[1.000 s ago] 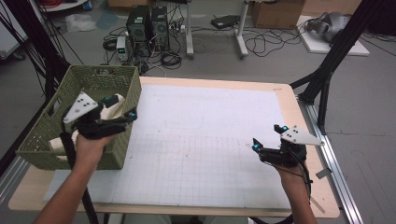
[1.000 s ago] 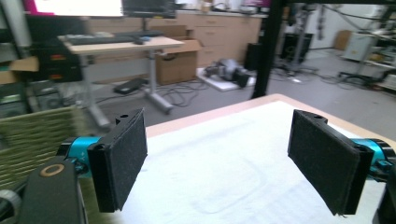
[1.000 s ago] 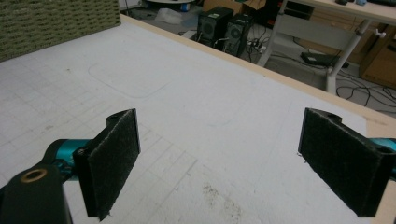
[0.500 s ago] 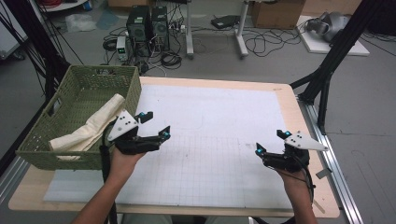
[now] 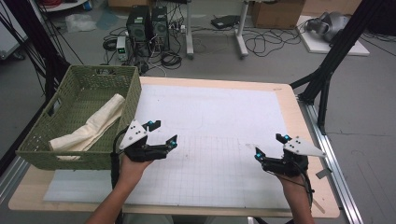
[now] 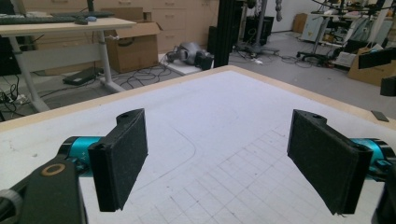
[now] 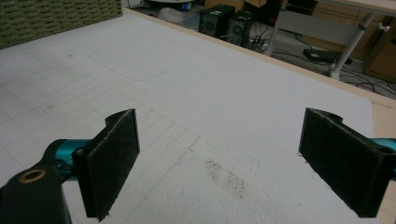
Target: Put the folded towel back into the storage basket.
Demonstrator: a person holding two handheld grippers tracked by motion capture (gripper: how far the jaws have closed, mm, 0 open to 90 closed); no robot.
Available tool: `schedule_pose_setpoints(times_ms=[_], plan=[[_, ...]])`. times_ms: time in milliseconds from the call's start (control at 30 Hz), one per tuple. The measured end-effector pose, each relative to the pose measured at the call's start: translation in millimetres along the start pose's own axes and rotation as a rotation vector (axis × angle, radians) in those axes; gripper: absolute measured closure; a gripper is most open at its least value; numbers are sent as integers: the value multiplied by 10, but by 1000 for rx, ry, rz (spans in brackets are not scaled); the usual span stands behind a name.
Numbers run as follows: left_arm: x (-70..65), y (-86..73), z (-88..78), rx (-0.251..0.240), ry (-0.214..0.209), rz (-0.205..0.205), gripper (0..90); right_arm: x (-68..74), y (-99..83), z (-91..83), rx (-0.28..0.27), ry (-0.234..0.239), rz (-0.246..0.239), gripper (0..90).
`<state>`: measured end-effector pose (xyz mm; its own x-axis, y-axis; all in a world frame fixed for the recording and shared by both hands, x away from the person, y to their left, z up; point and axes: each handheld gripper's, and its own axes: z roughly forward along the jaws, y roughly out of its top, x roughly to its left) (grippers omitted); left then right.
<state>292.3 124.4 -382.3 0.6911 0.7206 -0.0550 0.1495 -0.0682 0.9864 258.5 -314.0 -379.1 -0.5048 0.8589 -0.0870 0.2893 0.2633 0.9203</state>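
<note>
A cream folded cloth (image 5: 91,127) lies inside the green woven basket (image 5: 45,136) at the table's left. My left gripper (image 5: 163,133) is held open just right of the basket, over the white gridded mat (image 5: 219,116), with nothing between its black pads (image 6: 122,156). At the mat's front right, my right gripper (image 5: 270,145) is open too; its pads (image 7: 114,151) hold nothing and point left across the mat (image 7: 196,93). The basket's green wall (image 7: 56,16) shows at the far left of the right gripper view.
The wooden table (image 5: 289,100) edges the mat on all sides. Black stand legs (image 5: 327,70) rise by the right rear corner. Computer towers (image 5: 149,23), cables and boxes lie on the floor behind. A dark smudge (image 7: 224,175) marks the mat near my right gripper.
My left gripper came out of the basket, leaving the cloth lying in it, and moved right over the mat. My right gripper shifted slightly toward the front edge.
</note>
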Motion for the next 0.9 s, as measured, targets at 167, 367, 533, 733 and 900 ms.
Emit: schedule_pose_setpoints(times_ms=[167,367,533,733,900], plan=[[3,-41,12,10,3,-5,205,1,11,-21,-6,-10,-4,116],[12,-41,8,16,5,-12,205,13,21,-31,-8,-10,-9,116],[21,-42,7,17,9,-17,206,16,18,-22,-6,-8,-8,116],[32,-40,1,17,14,-18,207,12,27,-28,-12,-9,-10,116],[39,-40,-4,15,18,-20,207,19,30,-26,-10,-7,-11,116]])
